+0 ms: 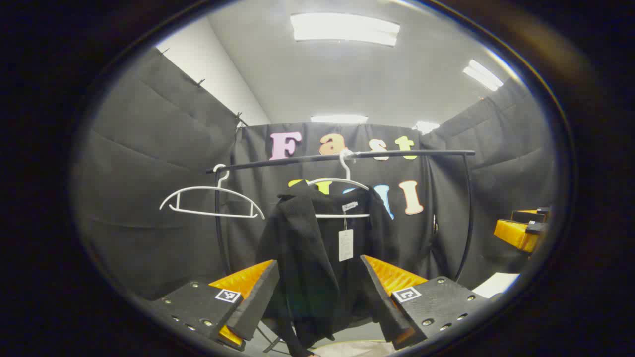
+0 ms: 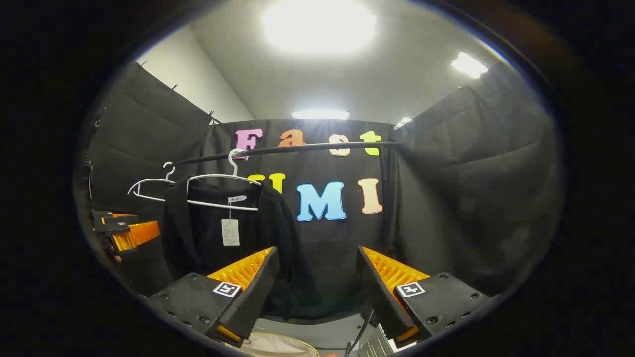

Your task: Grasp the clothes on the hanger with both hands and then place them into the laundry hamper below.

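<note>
On the rail that runs across the back of the booth, going left to right in the left gripper view, there is first an empty white hanger, then a second white hanger carrying the black garment. The garment hangs open at the front, its left shoulder bunched up over the hanger's end and one side trailing lower than the other. The left gripper faces it squarely with its jaws spread wide and nothing between them; the cloth sits framed in the gap but seems farther off, not touched. At the far right edge of that view the right gripper is in sight. In its own view its jaws are likewise wide open and empty, and the garment hangs off to the left of its fingers.

The garment looks soft, limp and fairly thick, probably light enough but floppy, so it should sag and slide once freed. Each shoulder beside the hanger looks the sound place to pinch, one gripper a side.

A white tag dangles from the neck, and a small label sits at the collar; the print on both is too small to read. A pale rim at the bottom may be the hamper; I cannot tell.
</note>
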{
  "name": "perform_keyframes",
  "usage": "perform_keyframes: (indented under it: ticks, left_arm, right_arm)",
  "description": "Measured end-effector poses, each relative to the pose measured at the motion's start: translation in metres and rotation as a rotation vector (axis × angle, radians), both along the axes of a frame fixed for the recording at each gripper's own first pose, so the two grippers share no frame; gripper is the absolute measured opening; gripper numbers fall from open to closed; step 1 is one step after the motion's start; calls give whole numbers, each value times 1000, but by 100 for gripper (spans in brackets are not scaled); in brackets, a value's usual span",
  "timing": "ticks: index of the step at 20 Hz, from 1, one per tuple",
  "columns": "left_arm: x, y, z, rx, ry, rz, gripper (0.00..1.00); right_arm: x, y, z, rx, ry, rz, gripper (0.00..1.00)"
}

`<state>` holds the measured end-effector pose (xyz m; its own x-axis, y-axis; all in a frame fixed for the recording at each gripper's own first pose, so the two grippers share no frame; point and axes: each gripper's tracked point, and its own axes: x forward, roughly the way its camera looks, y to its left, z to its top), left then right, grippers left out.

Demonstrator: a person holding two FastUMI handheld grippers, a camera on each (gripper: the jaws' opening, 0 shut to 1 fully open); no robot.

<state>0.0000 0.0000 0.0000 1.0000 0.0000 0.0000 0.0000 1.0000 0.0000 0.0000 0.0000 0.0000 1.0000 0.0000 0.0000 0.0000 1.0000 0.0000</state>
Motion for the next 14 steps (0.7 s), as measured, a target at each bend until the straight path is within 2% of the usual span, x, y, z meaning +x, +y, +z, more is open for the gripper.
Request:
perform_keyframes:
  ticks: [10,14]
  left_arm:
    - [16,2,-5,5,21,39,94]
    - [18,0,1,8,8,48,94]
  right_arm:
    - [25,1,-3,6,0,20,96]
    - [35,4,-8,24,20,39,98]
